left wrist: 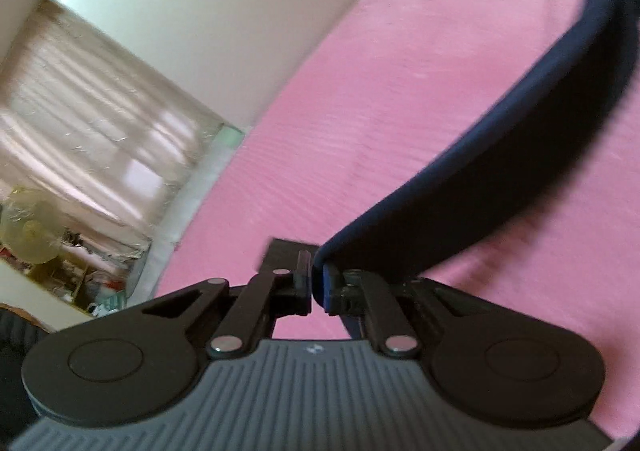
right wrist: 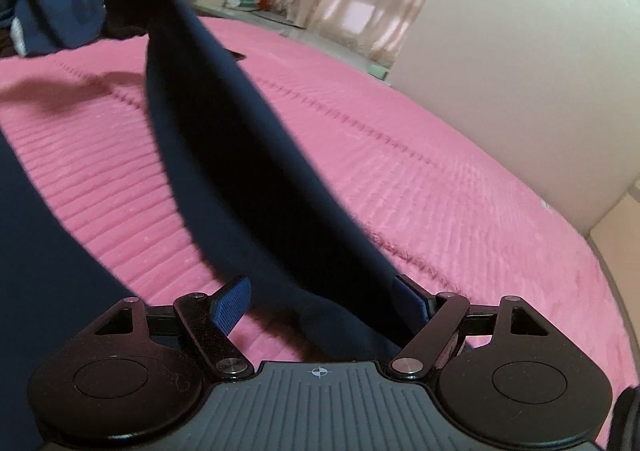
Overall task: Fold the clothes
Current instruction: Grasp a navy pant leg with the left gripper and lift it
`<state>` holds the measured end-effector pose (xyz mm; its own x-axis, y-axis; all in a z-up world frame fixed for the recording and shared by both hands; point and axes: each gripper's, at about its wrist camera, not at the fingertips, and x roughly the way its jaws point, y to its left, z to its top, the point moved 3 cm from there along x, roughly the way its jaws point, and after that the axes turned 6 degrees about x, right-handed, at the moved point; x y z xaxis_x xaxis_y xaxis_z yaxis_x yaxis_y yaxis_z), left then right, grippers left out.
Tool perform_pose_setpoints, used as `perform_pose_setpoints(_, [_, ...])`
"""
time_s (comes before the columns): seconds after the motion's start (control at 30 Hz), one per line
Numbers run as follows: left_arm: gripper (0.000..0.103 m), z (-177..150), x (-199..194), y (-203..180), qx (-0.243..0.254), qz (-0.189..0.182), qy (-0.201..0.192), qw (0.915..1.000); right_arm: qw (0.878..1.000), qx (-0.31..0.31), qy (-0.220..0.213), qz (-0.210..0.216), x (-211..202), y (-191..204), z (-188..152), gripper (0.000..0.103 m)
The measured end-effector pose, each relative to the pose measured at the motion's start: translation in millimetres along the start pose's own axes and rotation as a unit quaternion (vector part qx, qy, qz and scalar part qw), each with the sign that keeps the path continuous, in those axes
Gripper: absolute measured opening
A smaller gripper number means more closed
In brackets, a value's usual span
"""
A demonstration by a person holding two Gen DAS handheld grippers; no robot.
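1. The left hand-held gripper [left wrist: 318,285] pinches an edge of the navy garment [left wrist: 532,139], which stretches toward the frame's upper right over the pink bed [left wrist: 360,111].
2. The right hand-held gripper [right wrist: 322,303] is spread – the garment [right wrist: 240,139] passes between its fingers, touching the right pad [right wrist: 412,299].

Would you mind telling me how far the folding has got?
No finished fold shows. In hand: the left gripper pinches one end of a navy garment raised over the pink bedspread; the right gripper is open around its other end. A blue clothes heap waits.
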<state>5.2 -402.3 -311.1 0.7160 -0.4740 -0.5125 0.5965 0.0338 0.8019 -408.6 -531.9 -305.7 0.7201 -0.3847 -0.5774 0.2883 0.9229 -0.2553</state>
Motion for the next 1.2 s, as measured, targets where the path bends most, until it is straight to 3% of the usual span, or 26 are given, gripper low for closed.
perform_pose_setpoints(0.03, [0.026,7,10,9,-0.002,0.012,0.009,0.9999,1.000,0.006,0.000,0.002,1,0,0,0.079])
perform_pose_setpoints(0.07, [0.032,14,19,18,-0.004,0.023,0.019,0.9995,1.000,0.007,0.002,0.004,2,1,-1,0.079])
perform_pose_setpoints(0.13, [0.032,28,39,36,-0.008,0.047,0.038,0.9982,1.000,0.005,0.005,0.007,1,3,-3,0.079])
perform_pose_setpoints(0.3, [0.033,5,66,24,0.007,0.064,0.051,0.9966,0.999,-0.044,0.009,0.015,-2,20,-9,0.079])
perform_pose_setpoints(0.37, [0.033,-9,55,9,0.007,0.045,0.026,0.9986,0.997,-0.068,0.013,0.023,2,29,-9,0.079])
perform_pose_setpoints(0.47, [0.033,-27,40,-24,0.063,0.003,-0.013,0.9980,0.995,-0.092,0.017,0.023,11,39,-6,0.079])
perform_pose_setpoints(0.6, [0.033,-43,45,-83,0.195,-0.028,-0.034,0.9797,0.995,-0.093,0.017,0.024,17,43,-2,0.079])
perform_pose_setpoints(0.77, [0.032,-42,78,-107,0.259,-0.039,-0.046,0.9641,0.995,-0.088,0.037,0.010,17,34,-13,0.079])
perform_pose_setpoints(0.87, [0.019,-41,89,-119,0.303,-0.025,-0.050,0.9513,0.995,-0.085,0.055,-0.007,17,27,-24,0.079])
perform_pose_setpoints(0.9, [0.009,-40,90,-118,0.300,-0.021,-0.046,0.9528,0.994,-0.086,0.060,-0.012,16,26,-26,0.079])
perform_pose_setpoints(0.93, [0.006,-39,91,-116,0.292,-0.017,-0.040,0.9554,0.994,-0.086,0.063,-0.017,14,25,-28,0.079])
perform_pose_setpoints(1.1, [0.005,-44,55,-73,0.203,0.022,-0.048,0.9778,0.994,-0.084,0.065,-0.038,-7,17,-30,0.079])
perform_pose_setpoints(1.2, [0.005,-57,16,-60,0.193,0.032,-0.049,0.9795,0.995,-0.061,0.071,-0.043,-17,10,-36,0.079])
